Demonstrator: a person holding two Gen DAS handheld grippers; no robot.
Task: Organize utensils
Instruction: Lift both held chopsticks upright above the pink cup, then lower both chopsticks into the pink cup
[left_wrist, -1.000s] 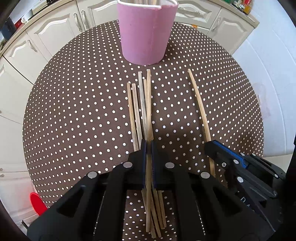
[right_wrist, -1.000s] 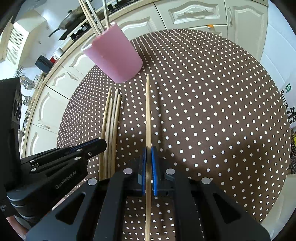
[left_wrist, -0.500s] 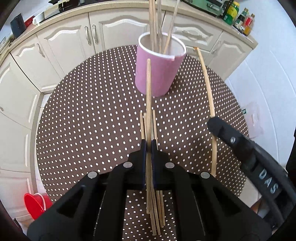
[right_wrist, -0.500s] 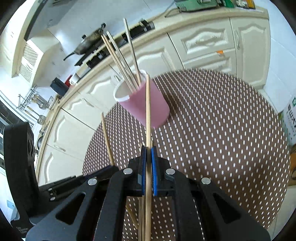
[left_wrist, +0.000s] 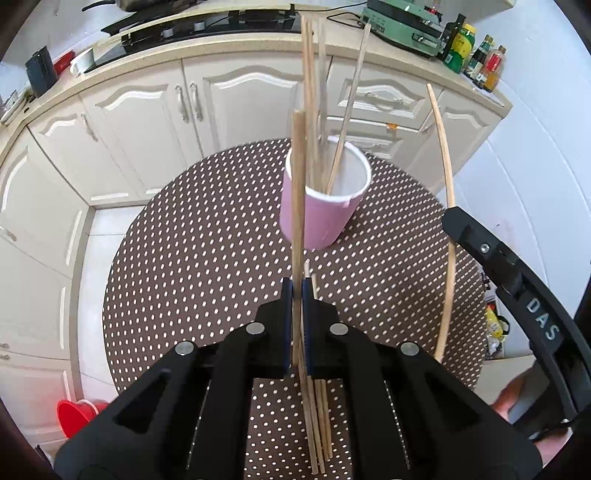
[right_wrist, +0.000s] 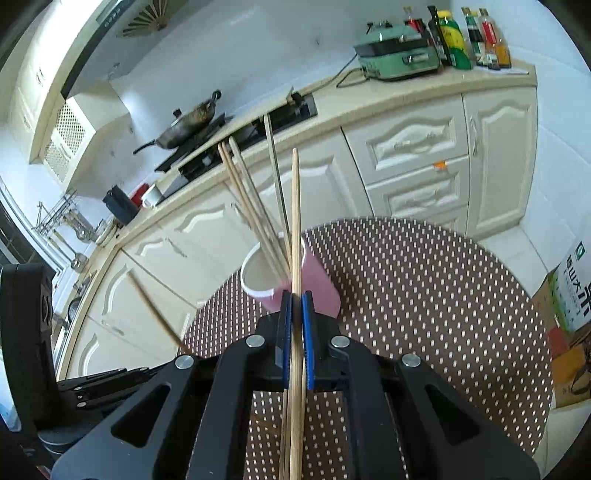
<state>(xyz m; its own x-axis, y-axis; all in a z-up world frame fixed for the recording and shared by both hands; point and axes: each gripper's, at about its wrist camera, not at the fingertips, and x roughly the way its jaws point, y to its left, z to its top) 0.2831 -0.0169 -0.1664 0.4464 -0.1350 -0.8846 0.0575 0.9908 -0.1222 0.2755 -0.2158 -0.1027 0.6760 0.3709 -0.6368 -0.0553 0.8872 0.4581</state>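
A pink cup (left_wrist: 325, 201) stands on the round dotted table (left_wrist: 192, 266) and holds several upright chopsticks (left_wrist: 314, 92). My left gripper (left_wrist: 297, 295) is shut on a wooden chopstick (left_wrist: 297, 192) raised above the table, its tip in front of the cup. Several chopsticks (left_wrist: 319, 424) lie on the table under it. My right gripper (right_wrist: 295, 306) is shut on another wooden chopstick (right_wrist: 295, 221), lifted and pointing over the cup (right_wrist: 317, 284). That chopstick also shows in the left wrist view (left_wrist: 445, 177).
White kitchen cabinets (left_wrist: 236, 99) and a counter with a stove (left_wrist: 207, 27), wok (right_wrist: 188, 122), green appliance (right_wrist: 399, 55) and bottles (right_wrist: 469, 37) lie behind the table. A red bucket (left_wrist: 74, 417) sits on the floor at left. A cardboard box (right_wrist: 569, 295) stands at right.
Both grippers have lifted their chopsticks off the table and risen higher. The views tilted up, and the cup now sits lower and farther in each view.
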